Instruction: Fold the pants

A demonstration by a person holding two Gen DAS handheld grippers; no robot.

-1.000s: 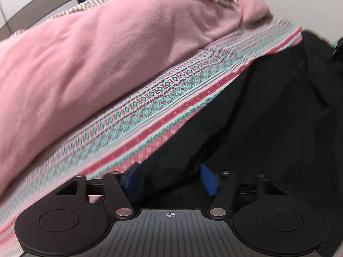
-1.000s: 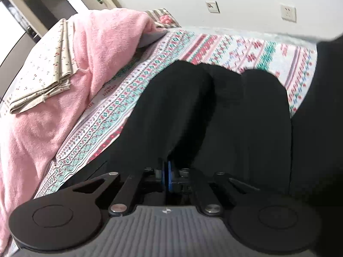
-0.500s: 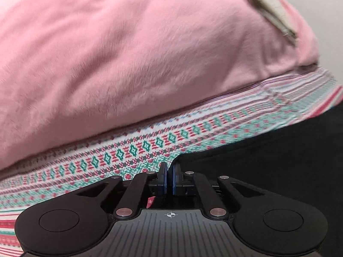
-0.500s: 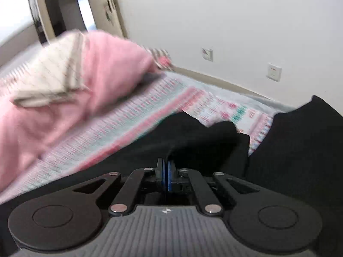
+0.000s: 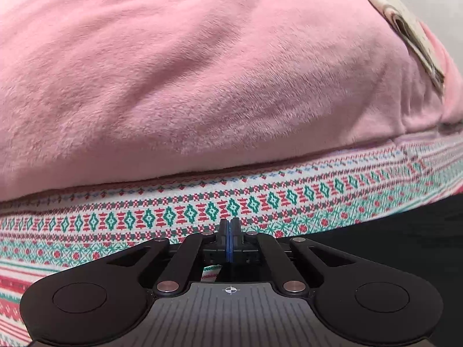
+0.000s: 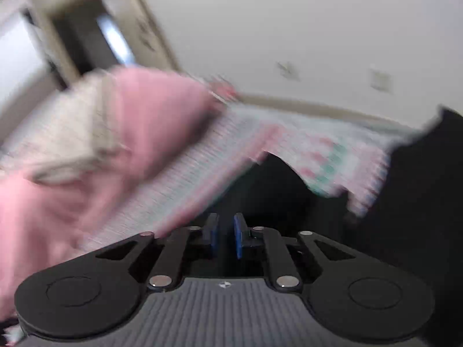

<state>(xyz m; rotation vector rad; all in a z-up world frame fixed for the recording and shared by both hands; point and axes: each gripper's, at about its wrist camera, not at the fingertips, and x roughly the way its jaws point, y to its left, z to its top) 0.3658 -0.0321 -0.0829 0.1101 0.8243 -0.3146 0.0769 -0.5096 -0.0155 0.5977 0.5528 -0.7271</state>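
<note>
The black pants [image 5: 399,237] lie on a patterned bedsheet [image 5: 260,199], at the lower right of the left wrist view. My left gripper [image 5: 229,225] is shut low over the sheet at the pants' edge; whether cloth is pinched between the pads is hidden. In the blurred right wrist view the pants [image 6: 289,190] spread ahead and to the right. My right gripper [image 6: 225,231] is slightly open, with a small gap between its blue pads, just above the black fabric.
A thick pink blanket [image 5: 202,72] rises close ahead of the left gripper, with a folded beige cloth [image 5: 411,29] on top. In the right wrist view the blanket [image 6: 101,150] is on the left, with a white wall [image 6: 289,29] and a doorway [image 6: 86,37] behind.
The left gripper closed at the pants' edge and now sits lower over the sheet. The right gripper tilted up and its pads have parted from shut to a small gap.
</note>
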